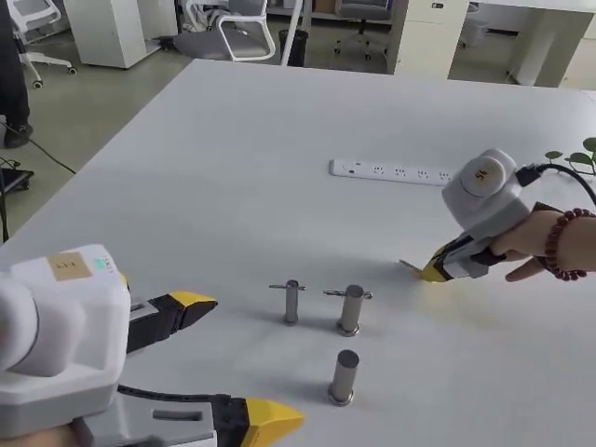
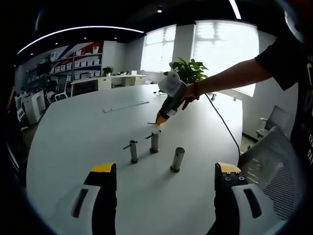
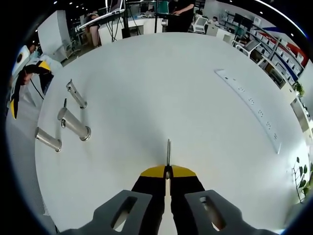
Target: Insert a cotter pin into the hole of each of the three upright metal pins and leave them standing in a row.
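Nearest the person, the left claw (image 1: 240,359), black with yellow tips, hangs wide open over the white table (image 1: 233,158), with only bare surface between its jaws. Just beyond it a short plain steel pin (image 1: 344,375) stands upright on the table. Behind that one, two more stand side by side. The thick steel pin (image 1: 350,311) is directly behind and has a thin wire cotter pin (image 1: 347,294) lying crosswise through the hole near its top. To its left, the slimmer steel pin (image 1: 291,304) carries a second cotter pin (image 1: 287,287) through its head in the same way. The three uprights form a triangle.

Farther right, well apart from them, the right claw (image 1: 430,272) is closed on a third cotter pin (image 3: 168,149), which juts straight out from its yellow tips, low over the table. Whether it touches the surface I cannot tell. A hand (image 1: 526,247) wearing a dark red bead bracelet (image 1: 557,244) holds that claw. Beyond lies a long white power strip (image 1: 391,171), flat on the table, then green plant leaves (image 1: 582,154) at the far right edge.
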Motion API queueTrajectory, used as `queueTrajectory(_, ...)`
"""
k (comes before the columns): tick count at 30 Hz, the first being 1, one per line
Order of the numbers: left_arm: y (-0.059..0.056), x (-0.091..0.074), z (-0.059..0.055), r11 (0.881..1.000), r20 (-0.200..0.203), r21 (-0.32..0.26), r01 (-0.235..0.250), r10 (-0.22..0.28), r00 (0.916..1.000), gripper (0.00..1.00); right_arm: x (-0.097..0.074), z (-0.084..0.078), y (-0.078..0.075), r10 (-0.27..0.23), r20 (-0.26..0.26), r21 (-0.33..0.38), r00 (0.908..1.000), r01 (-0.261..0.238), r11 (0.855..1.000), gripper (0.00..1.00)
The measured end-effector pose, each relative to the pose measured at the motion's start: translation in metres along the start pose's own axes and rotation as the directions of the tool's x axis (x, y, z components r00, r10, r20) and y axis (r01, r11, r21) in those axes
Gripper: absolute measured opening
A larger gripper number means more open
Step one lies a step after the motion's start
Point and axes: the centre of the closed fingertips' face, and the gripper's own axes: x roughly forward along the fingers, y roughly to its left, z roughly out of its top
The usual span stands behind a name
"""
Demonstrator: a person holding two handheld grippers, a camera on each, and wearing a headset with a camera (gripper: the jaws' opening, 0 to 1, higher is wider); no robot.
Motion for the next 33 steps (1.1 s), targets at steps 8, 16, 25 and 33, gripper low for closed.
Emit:
queueTrajectory(8, 0.002, 0.0, 0.004, 1.0, -0.001, 0.005, -0.006, 0.006, 1.0, 0.81, -0.009, 0.004, 0.005, -0.012, 0.02, -0.052, 0.9997, 0.013, 0.999, 0.0)
queueTrajectory(16, 0.001, 0.001, 0.011, 1.0, 0.012, -0.015, 0.002, -0.001, 0.9999, 0.77, -0.029, 0.015, 0.02, -0.024, 0.069, -0.143, 0.9974, 0.033, 0.989, 0.0)
queueTrajectory(25, -0.001, 0.005, 0.016, 1.0, 0.001, -0.019, 0.016, -0.016, 0.9999, 0.65, -0.054, 0.036, 0.046, -0.005, 0.158, -0.258, 0.9875, 0.046, 0.965, 0.0)
queueTrajectory(33, -0.002, 0.009, 0.023, 0.998, 0.012, -0.059, 0.027, -0.026, 0.9996, 0.56, -0.073, 0.048, 0.074, 0.015, 0.219, -0.331, 0.9757, 0.06, 0.942, 0.0)
